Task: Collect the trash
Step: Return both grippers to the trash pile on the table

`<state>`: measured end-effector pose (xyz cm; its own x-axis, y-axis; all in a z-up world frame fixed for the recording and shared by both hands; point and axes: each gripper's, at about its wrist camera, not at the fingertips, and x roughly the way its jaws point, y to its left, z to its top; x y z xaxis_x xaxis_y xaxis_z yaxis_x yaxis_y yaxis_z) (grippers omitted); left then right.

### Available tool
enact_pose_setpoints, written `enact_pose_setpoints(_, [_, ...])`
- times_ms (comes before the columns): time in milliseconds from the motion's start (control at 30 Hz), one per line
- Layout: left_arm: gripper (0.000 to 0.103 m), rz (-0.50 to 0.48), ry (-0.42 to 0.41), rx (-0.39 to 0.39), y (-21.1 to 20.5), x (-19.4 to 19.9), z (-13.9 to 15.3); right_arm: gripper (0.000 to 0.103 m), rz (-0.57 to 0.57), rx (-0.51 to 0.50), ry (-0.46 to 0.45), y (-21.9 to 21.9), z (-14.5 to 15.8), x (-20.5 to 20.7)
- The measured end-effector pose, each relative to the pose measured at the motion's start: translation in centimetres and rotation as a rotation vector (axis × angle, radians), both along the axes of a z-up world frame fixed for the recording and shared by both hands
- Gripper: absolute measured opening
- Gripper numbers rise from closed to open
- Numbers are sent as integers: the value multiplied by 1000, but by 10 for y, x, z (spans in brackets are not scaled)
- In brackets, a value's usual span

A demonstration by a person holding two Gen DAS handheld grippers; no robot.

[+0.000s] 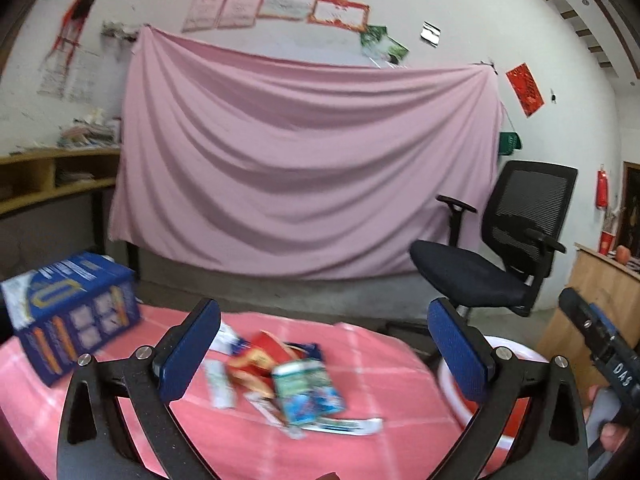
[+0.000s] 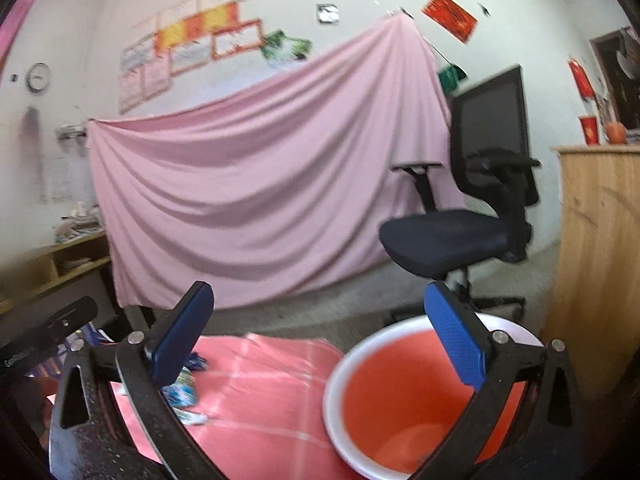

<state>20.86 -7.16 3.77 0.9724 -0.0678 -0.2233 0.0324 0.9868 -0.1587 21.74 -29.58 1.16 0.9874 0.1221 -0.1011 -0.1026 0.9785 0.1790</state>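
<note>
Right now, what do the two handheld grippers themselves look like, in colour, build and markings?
Both match: the left gripper and right gripper have black curved arms with triangular cutouts and silver round bolts, ending in flat blue textured pads. In the left wrist view the right gripper's black body carries white lettering, seemingly "DAS". No cables or sleeves show.

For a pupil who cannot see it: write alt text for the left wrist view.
The open, empty left gripper hovers over a pile of wrappers on a pink checked tablecloth. A blue box stands left, a red bucket right.
</note>
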Motion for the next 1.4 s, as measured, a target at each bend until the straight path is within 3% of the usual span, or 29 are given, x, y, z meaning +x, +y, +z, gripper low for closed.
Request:
enact_pose_setpoints(267, [101,109,-80,93,50,-22,-7,103,101,-71,-102,54,5,-4])
enact_pose_setpoints(500, [101,107,5,118,83,-17,-33,103,166,-167,-52,98,-4,12])
enact_pose_setpoints(667, [101,96,103,151,90,-3,-49,103,213,-195,67,116,-17,39])
enact_pose_setpoints(933, [100,55,315,96,101,37,-67,103,337,-155,306,128,-46,82])
enact_pose_setpoints(1233, [65,-58,515,9,108,74,-88,91,482,-234,490,162,-74,110])
enact_pose_setpoints(1400, [59,-116,588,-19,106,86,-95,90,544,-248,599,174,-89,126])
